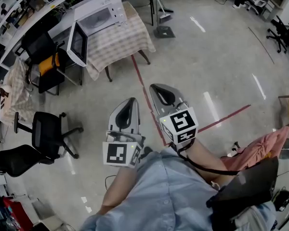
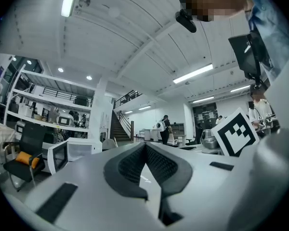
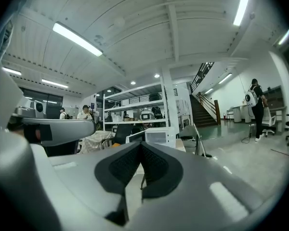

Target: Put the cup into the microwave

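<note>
A white microwave [image 1: 98, 16] stands on a table with a checked cloth [image 1: 120, 40] at the far upper left, its door [image 1: 77, 43] swung open. I see no cup in any view. Both grippers are held level in mid-air over the floor, well short of the table. My left gripper [image 1: 130, 101] is shut with nothing between its pads. Just to its right, my right gripper [image 1: 159, 87] is also shut and empty. The left gripper view shows the microwave [image 2: 70, 153] small at the left; in the right gripper view the microwave [image 3: 156, 136] lies straight beyond the jaw tips.
A red tape line [image 1: 143, 93] runs across the floor from the table towards me. Two black office chairs [image 1: 48, 134] stand at the left, and a chair with an orange cushion [image 1: 48, 64] sits beside the table. Shelving [image 1: 19, 8] lines the far left. People stand in the distance.
</note>
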Demonstrator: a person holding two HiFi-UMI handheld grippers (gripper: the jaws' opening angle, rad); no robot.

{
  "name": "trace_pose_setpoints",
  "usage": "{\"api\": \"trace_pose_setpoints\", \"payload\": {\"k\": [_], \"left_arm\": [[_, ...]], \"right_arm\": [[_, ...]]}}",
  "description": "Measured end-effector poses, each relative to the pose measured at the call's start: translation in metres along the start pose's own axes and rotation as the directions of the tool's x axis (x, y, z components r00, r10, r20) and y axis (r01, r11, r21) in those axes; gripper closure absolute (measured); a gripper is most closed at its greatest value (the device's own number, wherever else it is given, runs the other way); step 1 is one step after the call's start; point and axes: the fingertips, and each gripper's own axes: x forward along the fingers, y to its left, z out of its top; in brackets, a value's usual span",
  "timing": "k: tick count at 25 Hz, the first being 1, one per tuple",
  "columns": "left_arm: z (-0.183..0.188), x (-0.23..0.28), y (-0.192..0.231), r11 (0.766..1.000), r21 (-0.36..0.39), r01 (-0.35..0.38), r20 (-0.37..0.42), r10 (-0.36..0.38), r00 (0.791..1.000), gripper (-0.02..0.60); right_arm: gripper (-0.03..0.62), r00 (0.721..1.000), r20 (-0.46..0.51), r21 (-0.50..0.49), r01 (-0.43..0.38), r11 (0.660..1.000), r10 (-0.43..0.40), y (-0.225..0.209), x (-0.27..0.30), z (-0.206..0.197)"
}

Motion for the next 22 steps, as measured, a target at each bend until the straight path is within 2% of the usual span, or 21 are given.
{"api": "trace_pose_setpoints", "payload": {"k": [5, 13, 22], "left_arm": [[-0.001, 0.009, -0.016, 1.000, 0.008, -0.016, -0.012, 0.016, 1.000, 0.577], [-0.009, 0.017, -0.013, 0.998, 0.005, -0.055, -0.048, 0.055, 0.997, 0.577], [-0.034, 0.061, 0.034, 0.997, -0.057, -0.043, -0.043, 0.041, 0.998, 0.577]], "right_arm": [[0.594, 1.000, 0.001, 0.021, -0.020, 1.000, 0.020, -0.015, -0.010, -0.001], [0.592, 0.998, -0.001, 0.068, -0.059, 0.996, 0.059, -0.024, -0.003, -0.009], [0.592, 0.997, -0.065, 0.070, -0.046, 0.996, 0.051, -0.042, 0.058, -0.030]]}}
